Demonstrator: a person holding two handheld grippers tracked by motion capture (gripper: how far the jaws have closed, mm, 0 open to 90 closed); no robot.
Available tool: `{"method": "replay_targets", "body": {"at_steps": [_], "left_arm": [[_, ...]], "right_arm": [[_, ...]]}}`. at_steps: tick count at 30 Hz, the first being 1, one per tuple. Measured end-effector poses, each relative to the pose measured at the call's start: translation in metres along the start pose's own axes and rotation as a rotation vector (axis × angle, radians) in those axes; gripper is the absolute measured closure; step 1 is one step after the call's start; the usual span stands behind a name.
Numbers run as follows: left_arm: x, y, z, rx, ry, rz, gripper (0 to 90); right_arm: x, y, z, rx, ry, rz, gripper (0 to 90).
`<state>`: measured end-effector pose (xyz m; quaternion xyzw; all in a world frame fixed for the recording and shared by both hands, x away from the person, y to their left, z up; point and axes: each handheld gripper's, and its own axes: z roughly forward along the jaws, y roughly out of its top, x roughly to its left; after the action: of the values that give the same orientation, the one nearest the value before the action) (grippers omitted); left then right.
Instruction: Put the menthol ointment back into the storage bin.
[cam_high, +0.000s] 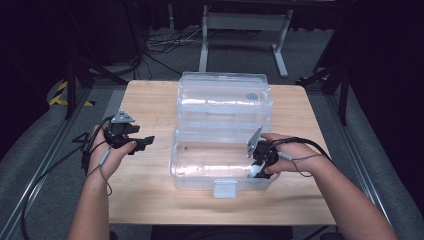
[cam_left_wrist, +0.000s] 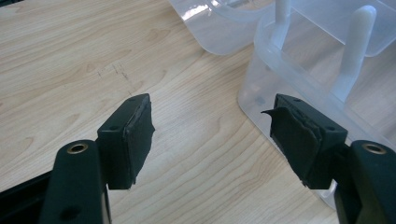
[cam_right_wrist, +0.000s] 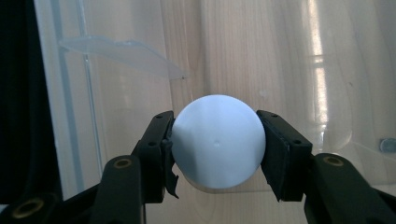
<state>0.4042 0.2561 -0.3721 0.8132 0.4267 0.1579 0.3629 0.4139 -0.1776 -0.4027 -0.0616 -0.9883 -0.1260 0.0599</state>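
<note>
So right now my right gripper (cam_right_wrist: 215, 144) has a white ball (cam_right_wrist: 217, 140) pinched between its pads, one pad on each side, and it's sitting low inside the clear box (cam_high: 200, 175), near the box's right-hand end as the high view shows it. The grip looks okay but it's a smooth round ball between two flat pads, so my guess is it could squirt out if I tilt my wrist or ease off unevenly. If it drops here it should just land in the box, but a ball rolls, so it could wander off to the far end. The pad lining on the near jaw looks a bit torn and curled too, which doesn't help traction. The other worry is the box wall: my gripper is close to it, and bumping it could shove the whole box across the surface (cam_high: 145, 100), since it looks light. My left gripper (cam_left_wrist: 212, 130) is wide open, holding nothing, hovering over the wood just beside the box's corner. Count: one ball, one box with its lid (cam_high: 225, 92) swung open behind it, two grippers.
</note>
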Motion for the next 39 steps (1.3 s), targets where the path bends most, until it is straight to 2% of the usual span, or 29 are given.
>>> {"method": "replay_targets", "body": {"at_steps": [6,10,13,17,21,27,30,36,39], "left_arm": [[0.0,0.0,0.001,0.004,-0.001,0.005,30.7],[-0.001,0.001,0.001,0.006,-0.005,0.004,30.7],[-0.003,0.001,0.001,0.003,-0.005,0.001,30.7],[-0.003,0.002,0.001,-0.002,-0.005,0.01,30.7],[-0.005,0.002,0.001,0.0,-0.014,0.009,30.7],[-0.008,0.002,0.0,-0.001,-0.018,0.014,30.7],[-0.009,0.003,0.0,-0.007,-0.015,0.016,30.9],[-0.011,0.003,0.001,-0.003,-0.013,0.019,30.8],[-0.013,0.003,0.0,-0.004,-0.02,0.013,30.7]], "right_arm": [[0.001,-0.002,-0.007,-0.035,0.003,-0.002,46.4],[0.002,-0.005,-0.012,-0.038,-0.005,0.011,46.2],[0.002,-0.008,-0.019,-0.065,-0.022,0.012,46.7],[0.003,-0.01,-0.027,-0.108,-0.021,0.013,47.3],[0.003,-0.012,-0.033,-0.129,-0.035,0.015,49.1],[0.003,-0.015,-0.047,-0.199,-0.047,0.037,52.0],[0.005,-0.016,-0.052,-0.202,-0.066,0.05,52.0],[0.009,-0.013,-0.063,-0.233,-0.081,0.041,52.2],[0.008,-0.013,-0.068,-0.27,-0.076,0.05,53.0]]}}
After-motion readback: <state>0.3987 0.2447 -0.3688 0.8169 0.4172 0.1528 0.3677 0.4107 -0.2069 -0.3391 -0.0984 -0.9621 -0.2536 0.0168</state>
